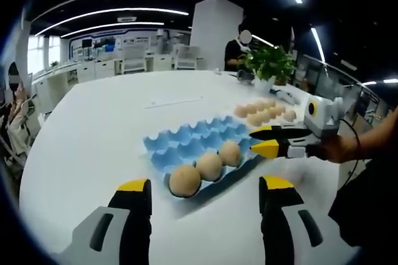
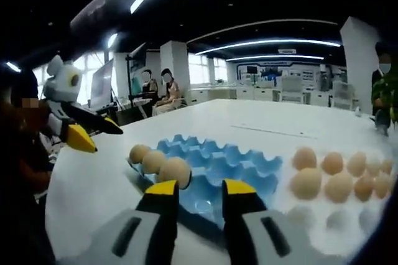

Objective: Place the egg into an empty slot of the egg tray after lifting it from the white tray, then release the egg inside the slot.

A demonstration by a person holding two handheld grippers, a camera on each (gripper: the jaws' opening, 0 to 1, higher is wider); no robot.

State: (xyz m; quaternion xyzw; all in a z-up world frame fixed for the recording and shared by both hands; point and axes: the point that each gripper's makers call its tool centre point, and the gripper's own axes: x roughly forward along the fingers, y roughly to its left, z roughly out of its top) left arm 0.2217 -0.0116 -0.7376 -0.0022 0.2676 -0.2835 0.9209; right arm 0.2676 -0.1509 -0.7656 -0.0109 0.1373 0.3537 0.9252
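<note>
Item: step in hand. No egg is carried; by appearance this is the point before a pick from the white tray, or just after a release. The next move calls for the right gripper to travel rightward over the loose eggs, straddle one with jaws spread, then pinch lightly enough not to crack the shell.

Item: left gripper point(image 1: 203, 188), left gripper view. Jaws spread, nothing between them; held low over the white table point(image 1: 93, 134), pointing at the near edge of the blue egg tray point(image 1: 193, 140).

Item: three eggs point(image 1: 209, 166) seated in a row along the near edge of the egg tray; the remaining slots look empty.

Item: right gripper point(image 1: 264, 140), entering from the right, held by a hand point(image 1: 333, 148). Its yellow-tipped jaws point toward the egg tray's right end, parted with nothing between.

Item: loose eggs point(image 1: 264, 111) beyond the egg tray, on the white tray; its rim is hard to make out there.

Item: right gripper view. Left gripper point(image 2: 87, 129) at far left; egg tray point(image 2: 249, 162) centre, own jaws spread over its near edge; white tray point(image 2: 323, 215) with about eight eggs, right.
</note>
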